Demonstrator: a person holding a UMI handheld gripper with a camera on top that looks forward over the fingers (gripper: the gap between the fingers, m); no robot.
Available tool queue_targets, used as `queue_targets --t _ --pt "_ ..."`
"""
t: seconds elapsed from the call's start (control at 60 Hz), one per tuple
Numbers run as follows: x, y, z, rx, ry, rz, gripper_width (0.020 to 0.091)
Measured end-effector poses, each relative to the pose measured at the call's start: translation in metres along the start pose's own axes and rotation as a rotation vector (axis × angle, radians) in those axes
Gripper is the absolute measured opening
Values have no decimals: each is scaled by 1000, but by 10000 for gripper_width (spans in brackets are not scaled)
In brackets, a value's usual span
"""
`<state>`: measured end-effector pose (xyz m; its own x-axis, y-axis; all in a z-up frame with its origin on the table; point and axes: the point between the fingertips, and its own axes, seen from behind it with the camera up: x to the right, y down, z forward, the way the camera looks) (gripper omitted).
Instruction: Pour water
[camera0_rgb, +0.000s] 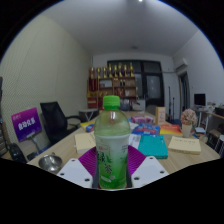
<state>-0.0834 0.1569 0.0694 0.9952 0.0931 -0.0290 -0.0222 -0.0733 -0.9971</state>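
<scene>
the green-capped plastic bottle (112, 143) stands upright at lower centre of the frame, clamped between the fingers (112, 172). a metal bowl (49, 161) sits lower left on the surface (170, 160). keep the grip firm, carry it over, tilt slowly.

Worktop (70, 150) pretty cluttered tbh. Green-capped bottle (112, 142) upright near front edge, right between tongs (112, 172); can't tell if it sits on worktop. Metal bowl (49, 161) off to left of it. Teal notebook (154, 146) lying flat to right, tan pad (186, 145) beside that. Further back, jumble of colourful small stuff (165, 127), too small to make out. Light sheet (84, 141) lying flat behind bottle.
</scene>
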Motion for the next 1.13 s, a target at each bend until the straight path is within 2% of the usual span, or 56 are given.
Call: queue_targets --t 0.183,0.3,0.35,0.433,0.45,0.533,0.55,0.567,0.617,0.767,1.0,1.133 --pt "16 -17 -6 48 -13 -43 389" --pt "14 -17 -7 26 -2 -40 500" --pt "22 -16 -13 -7 8 -40 585" --pt "21 -16 -27 -42 -7 -27 820" --pt "21 -14 -33 -45 -15 -28 847" --pt "22 -19 -59 -54 -32 -55 842" --pt "0 -16 -61 -51 -23 -61 844" --pt "25 -21 -75 -52 -30 -66 841" --pt "30 -25 -98 -49 -19 -69 838" --pt "23 -45 -190 -32 -57 -31 836" --pt "24 -44 -332 -1 -78 -9 829" --pt "21 -48 -395 65 -104 48 808"
